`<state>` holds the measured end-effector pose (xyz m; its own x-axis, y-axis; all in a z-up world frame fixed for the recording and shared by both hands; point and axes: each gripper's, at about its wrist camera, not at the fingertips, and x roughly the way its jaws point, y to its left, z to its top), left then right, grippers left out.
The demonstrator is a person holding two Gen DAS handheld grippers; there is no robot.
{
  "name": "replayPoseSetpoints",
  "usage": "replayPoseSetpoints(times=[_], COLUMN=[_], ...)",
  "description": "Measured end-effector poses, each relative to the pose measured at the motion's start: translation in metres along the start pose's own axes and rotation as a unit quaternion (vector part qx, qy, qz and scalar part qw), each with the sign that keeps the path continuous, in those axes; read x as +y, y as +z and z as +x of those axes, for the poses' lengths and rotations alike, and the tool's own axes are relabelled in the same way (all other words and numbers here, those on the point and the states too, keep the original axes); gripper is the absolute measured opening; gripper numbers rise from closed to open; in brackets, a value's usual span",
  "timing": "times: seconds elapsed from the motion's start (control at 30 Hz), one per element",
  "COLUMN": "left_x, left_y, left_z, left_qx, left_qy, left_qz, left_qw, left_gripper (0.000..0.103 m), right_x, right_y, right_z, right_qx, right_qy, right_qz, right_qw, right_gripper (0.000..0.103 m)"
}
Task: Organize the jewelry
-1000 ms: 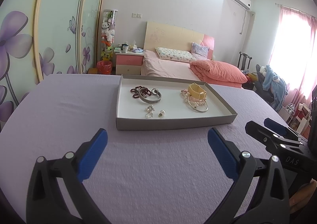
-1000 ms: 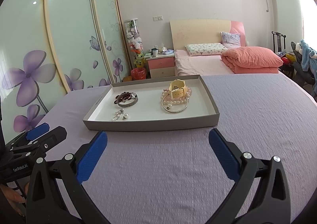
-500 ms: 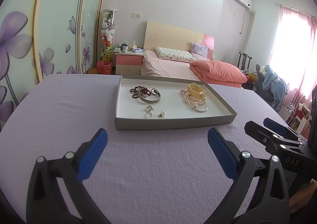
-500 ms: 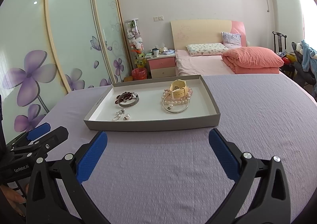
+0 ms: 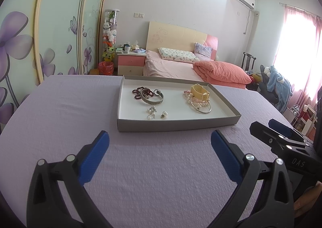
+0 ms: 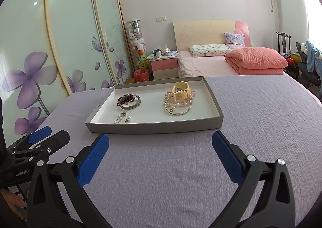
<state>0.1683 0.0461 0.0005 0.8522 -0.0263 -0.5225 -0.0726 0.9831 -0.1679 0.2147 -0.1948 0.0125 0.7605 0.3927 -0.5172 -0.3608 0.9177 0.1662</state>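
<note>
A shallow grey tray (image 5: 177, 125) (image 6: 155, 127) with a white floor lies on the purple tablecloth. In its left half lie a dark red bead bracelet (image 5: 138, 91), a silver bangle (image 5: 152, 99) (image 6: 130, 104) and small pearl earrings (image 5: 155, 114) (image 6: 123, 118). Its right half holds a cream watch (image 5: 199, 92) (image 6: 181, 92), a pearl bracelet (image 6: 179, 104) and a thin silver bangle (image 5: 201, 107). My left gripper (image 5: 160, 147) and my right gripper (image 6: 161, 147) both hover open and empty just in front of the tray's near wall.
The purple tablecloth (image 5: 60, 111) spreads wide on every side of the tray. Behind the table stand a pink bed (image 5: 191, 66), a nightstand (image 5: 131, 60) and sliding wardrobe doors (image 6: 60, 46) with flower prints. Each gripper shows at the edge of the other's view.
Both grippers have drifted very slightly; the tray and jewelry lie as before, and the jaws stay equally wide.
</note>
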Motion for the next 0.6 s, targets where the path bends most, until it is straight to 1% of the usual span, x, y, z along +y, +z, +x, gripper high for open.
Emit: replayPoseSetpoints(times=[0.6], left_x=[0.0018], left_y=[-0.0057], left_z=[0.0039], left_qx=[0.005], left_qy=[0.004], left_qz=[-0.002], left_qw=[1.0], left_gripper=[0.101], right_x=[0.001], right_y=[0.0005], right_z=[0.0001], right_qx=[-0.001], right_qy=[0.0], right_qz=[-0.001], right_qw=[1.0], right_gripper=[0.102])
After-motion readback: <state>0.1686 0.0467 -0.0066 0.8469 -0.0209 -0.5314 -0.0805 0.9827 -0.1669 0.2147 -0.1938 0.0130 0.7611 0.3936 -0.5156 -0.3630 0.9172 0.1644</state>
